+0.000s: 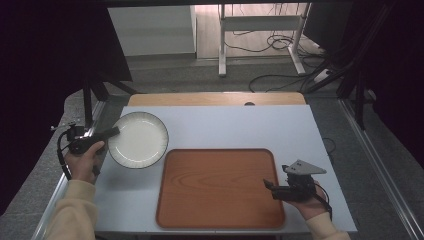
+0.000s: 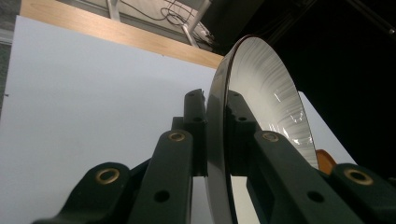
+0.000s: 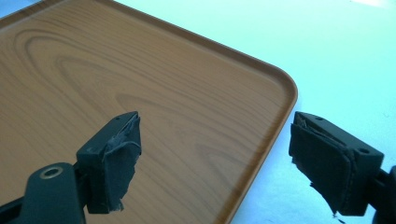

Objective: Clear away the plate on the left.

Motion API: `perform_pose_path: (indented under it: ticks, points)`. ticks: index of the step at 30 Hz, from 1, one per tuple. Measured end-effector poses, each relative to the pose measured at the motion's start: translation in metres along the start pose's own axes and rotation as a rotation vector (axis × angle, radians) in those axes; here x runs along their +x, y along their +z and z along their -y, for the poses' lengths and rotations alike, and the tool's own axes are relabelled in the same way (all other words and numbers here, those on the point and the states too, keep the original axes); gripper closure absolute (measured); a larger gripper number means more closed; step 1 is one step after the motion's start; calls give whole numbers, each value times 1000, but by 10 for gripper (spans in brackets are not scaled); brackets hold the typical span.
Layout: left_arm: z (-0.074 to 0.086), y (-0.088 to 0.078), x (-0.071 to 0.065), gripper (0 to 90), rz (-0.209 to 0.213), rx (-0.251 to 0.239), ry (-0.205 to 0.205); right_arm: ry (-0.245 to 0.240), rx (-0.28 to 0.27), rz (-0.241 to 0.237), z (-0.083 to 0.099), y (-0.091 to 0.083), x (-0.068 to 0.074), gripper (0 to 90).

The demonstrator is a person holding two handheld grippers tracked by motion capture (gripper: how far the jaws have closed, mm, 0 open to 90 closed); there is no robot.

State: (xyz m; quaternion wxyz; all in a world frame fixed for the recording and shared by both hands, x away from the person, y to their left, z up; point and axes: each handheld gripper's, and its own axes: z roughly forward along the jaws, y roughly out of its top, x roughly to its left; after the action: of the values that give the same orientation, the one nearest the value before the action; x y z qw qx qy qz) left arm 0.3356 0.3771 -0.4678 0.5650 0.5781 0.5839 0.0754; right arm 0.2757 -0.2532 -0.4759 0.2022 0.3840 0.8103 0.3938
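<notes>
A white plate [image 1: 138, 139] with a dark rim lies on the white table at the left. My left gripper [image 1: 111, 133] is shut on the plate's left rim. In the left gripper view the plate [image 2: 266, 98] stands edge-on between the two jaws, pinched at its rim. A wood-grain tray [image 1: 218, 187] lies in the middle of the table, its surface bare. My right gripper [image 1: 270, 186] sits at the tray's right edge, open. In the right gripper view its pads [image 3: 119, 163] straddle the tray's rim [image 3: 261, 154] with nothing between them.
The white table top [image 1: 240, 125] has bare room behind the tray and plate. A wooden strip [image 1: 215, 98] runs along its far edge. Beyond it stand a metal frame [image 1: 260, 35], floor cables and dark curtains at both sides.
</notes>
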Motion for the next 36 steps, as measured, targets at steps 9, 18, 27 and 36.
perform_pose_path:
  ticks: [9,18,27,36]
  points:
    - [2,1,-3,821,-3,15,6,3,0,1,0,0,-2,170]
    - [4,2,-7,821,26,10,-7,4,0,3,0,0,-2,170]
    - [3,2,-11,820,39,10,0,6,-3,3,0,0,-3,170]
    - [3,3,-21,819,50,9,23,-3,-10,-5,0,0,-2,170]
